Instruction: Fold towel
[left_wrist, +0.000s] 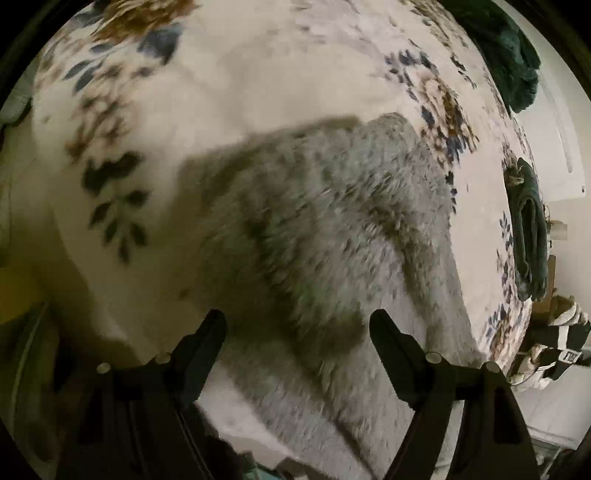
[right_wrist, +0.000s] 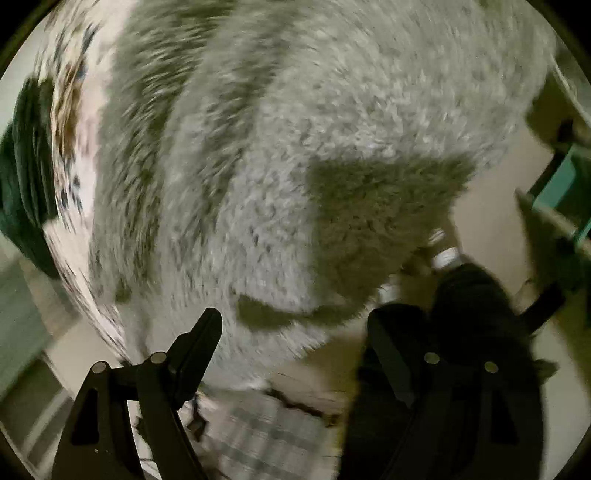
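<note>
A fluffy grey towel (left_wrist: 332, 236) lies spread on a white bedspread with blue and brown flowers (left_wrist: 236, 74). My left gripper (left_wrist: 297, 321) hovers open above the towel's near part, with nothing between its fingers. In the right wrist view the same grey towel (right_wrist: 295, 147) fills most of the frame, with wrinkles running along its left side. Its near edge hangs over the bed's side. My right gripper (right_wrist: 295, 321) stands open just over that near edge, holding nothing. Both views are blurred by motion.
A folded dark green towel (left_wrist: 530, 236) lies at the bed's right edge, and another dark green cloth (left_wrist: 513, 59) sits at the far right. The person's dark trouser leg (right_wrist: 461, 332) and white shoes (right_wrist: 445, 254) stand on the beige floor. Teal furniture (right_wrist: 565, 188) is at right.
</note>
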